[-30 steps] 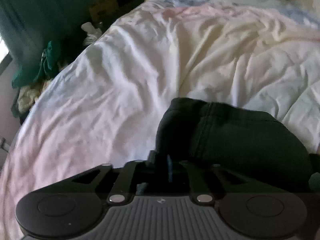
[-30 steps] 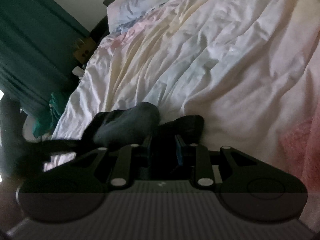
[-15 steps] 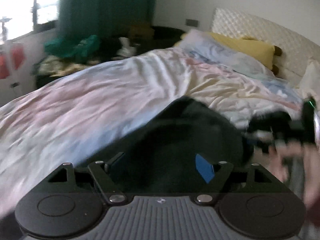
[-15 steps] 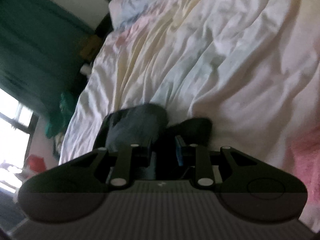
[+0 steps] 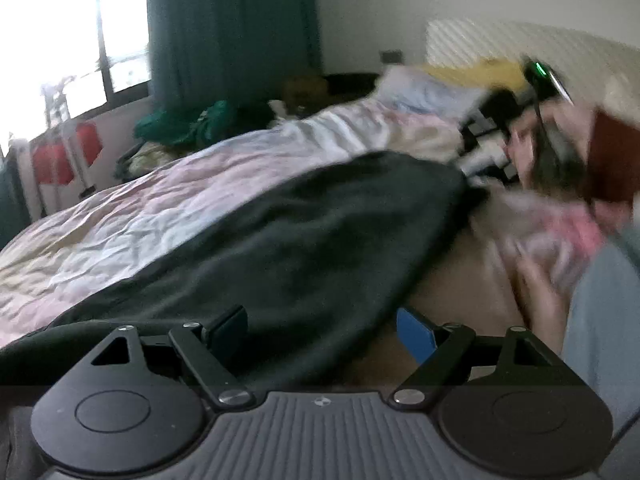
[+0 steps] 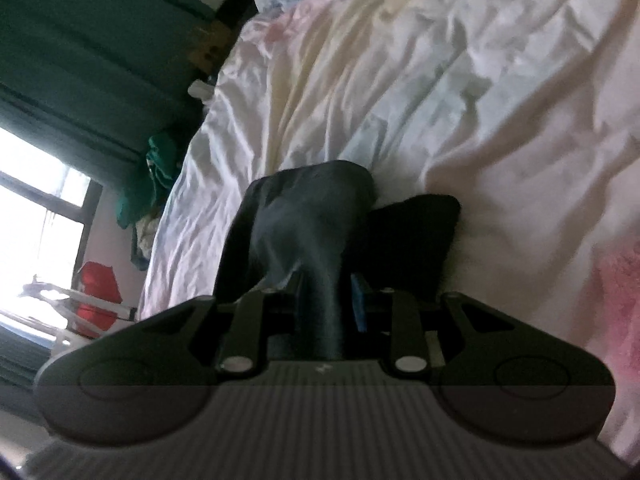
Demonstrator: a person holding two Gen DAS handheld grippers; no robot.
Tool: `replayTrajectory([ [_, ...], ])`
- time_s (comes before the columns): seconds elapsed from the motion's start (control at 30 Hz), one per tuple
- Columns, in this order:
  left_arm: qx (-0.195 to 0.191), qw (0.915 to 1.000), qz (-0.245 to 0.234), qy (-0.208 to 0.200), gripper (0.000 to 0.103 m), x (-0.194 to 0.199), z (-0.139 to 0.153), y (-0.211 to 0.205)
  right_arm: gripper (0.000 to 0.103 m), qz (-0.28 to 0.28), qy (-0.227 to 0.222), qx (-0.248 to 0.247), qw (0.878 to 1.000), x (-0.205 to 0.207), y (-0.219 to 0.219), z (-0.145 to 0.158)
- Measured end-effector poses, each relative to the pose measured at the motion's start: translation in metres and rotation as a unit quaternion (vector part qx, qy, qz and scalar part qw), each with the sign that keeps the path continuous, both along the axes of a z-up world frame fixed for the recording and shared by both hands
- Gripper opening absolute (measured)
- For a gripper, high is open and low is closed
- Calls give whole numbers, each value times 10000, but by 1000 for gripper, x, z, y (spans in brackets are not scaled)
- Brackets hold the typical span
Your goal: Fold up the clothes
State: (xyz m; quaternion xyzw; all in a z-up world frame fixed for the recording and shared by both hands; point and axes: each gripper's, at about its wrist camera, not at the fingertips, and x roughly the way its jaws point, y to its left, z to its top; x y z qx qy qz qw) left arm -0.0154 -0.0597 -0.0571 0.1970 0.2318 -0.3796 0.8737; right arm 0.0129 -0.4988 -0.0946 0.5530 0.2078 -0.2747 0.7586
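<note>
Your left gripper (image 5: 320, 332) is opening, its jaws wide apart over the dark grey, soft cotton garment (image 5: 288, 240) and pressing nothing. That garment lies spread across the rumpled pastel bed sheet (image 5: 160, 208). Your right gripper (image 6: 326, 300) stands narrow, pinching a bunched fold of the same cloth.

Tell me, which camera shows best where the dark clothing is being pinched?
The right wrist view. There the right gripper is shut on a bunched fold of the dark garment. The left wrist view shows the garment spread across the bed, with the left gripper opening, pressing nothing.
</note>
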Motion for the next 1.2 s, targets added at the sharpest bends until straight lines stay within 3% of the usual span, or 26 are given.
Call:
replayTrajectory([
  [0.1,306,9993,-118,-174,83,-11,-10,-4,28,579,-67,-16,9983,0,-9,1],
  [0.17,422,9986,-78,-311,83,-14,-14,-7,31,669,-67,41,9977,-1,-14,-4],
  [0.33,436,9983,273,-262,83,-3,-15,-10,38,479,-215,749,9958,-1,-21,-23],
  [0.47,466,9984,225,-247,83,0,-17,-7,39,587,-231,478,9969,11,-19,-19],
  [0.6,535,9981,183,-238,80,8,-22,-10,38,298,-318,542,9976,24,-31,-34],
  [0.63,578,9977,137,-325,76,8,-23,-11,36,195,-360,522,9978,26,-35,-36],
  [0.7,573,9976,88,-389,68,9,-24,-11,23,108,-322,346,9988,28,-38,-35],
  [0.73,541,9978,55,-369,58,9,-24,-10,14,93,-269,197,9994,29,-37,-31],
  [0.77,500,9983,2,-294,41,10,-24,-9,7,110,-225,27,9997,29,-35,-26],
  [0.8,463,9986,-60,-242,31,9,-23,-8,6,141,-217,-179,9995,28,-32,-19],
  [0.83,439,9985,-88,-302,12,8,-21,-7,6,151,-217,-464,9986,25,-29,-9],
  [0.9,311,9984,-105,-459,7,5,-14,-1,6,110,-277,-890,9956,14,-23,7],
  [0.97,145,9995,-155,-242,5,8,-7,5,6,-27,-408,-912,9950,-3,-22,13],
  [1.07,103,9998,-152,-33,5,11,-6,8,6,21,-87,-589,9982,-9,-27,1],
  [1.2,218,9997,-53,69,6,14,-12,6,10,-119,170,205,9996,-11,-37,-25],
])
